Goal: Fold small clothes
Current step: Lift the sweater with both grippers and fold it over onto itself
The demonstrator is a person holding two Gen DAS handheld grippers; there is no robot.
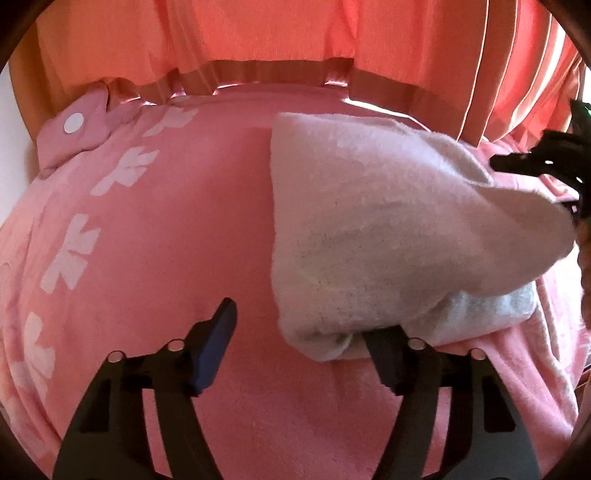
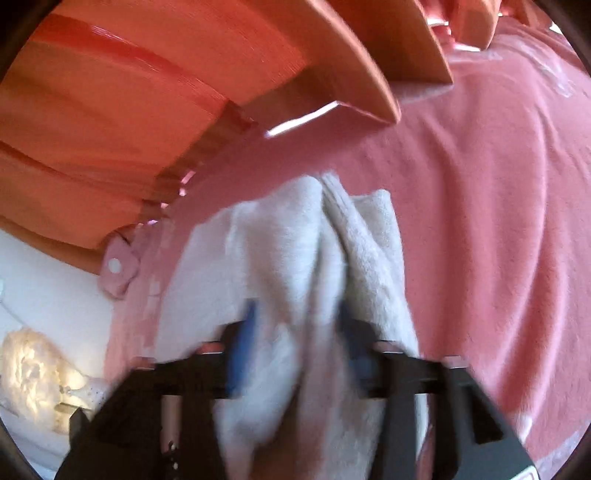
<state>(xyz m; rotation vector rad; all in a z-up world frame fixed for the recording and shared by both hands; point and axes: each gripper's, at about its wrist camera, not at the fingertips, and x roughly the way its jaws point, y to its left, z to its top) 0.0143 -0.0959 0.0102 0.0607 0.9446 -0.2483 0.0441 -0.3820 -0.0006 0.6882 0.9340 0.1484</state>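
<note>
A small white fleecy garment (image 1: 369, 221) lies on a pink blanket (image 1: 177, 229) with white prints. In the left wrist view my left gripper (image 1: 303, 332) is open; its right finger is tucked under the garment's near edge and its left finger (image 1: 218, 339) rests on bare blanket. My right gripper (image 1: 546, 177) reaches in from the far right edge at the garment's lifted corner. In the blurred right wrist view the right gripper (image 2: 295, 332) is shut on a bunched fold of the white garment (image 2: 288, 258), which drapes over both fingers.
Orange curtains (image 1: 258, 29) hang behind the bed. A pink fabric tab with a white dot (image 1: 74, 123) lies at the blanket's far left corner. A pale patterned object (image 2: 33, 373) sits on white ground at the lower left of the right wrist view.
</note>
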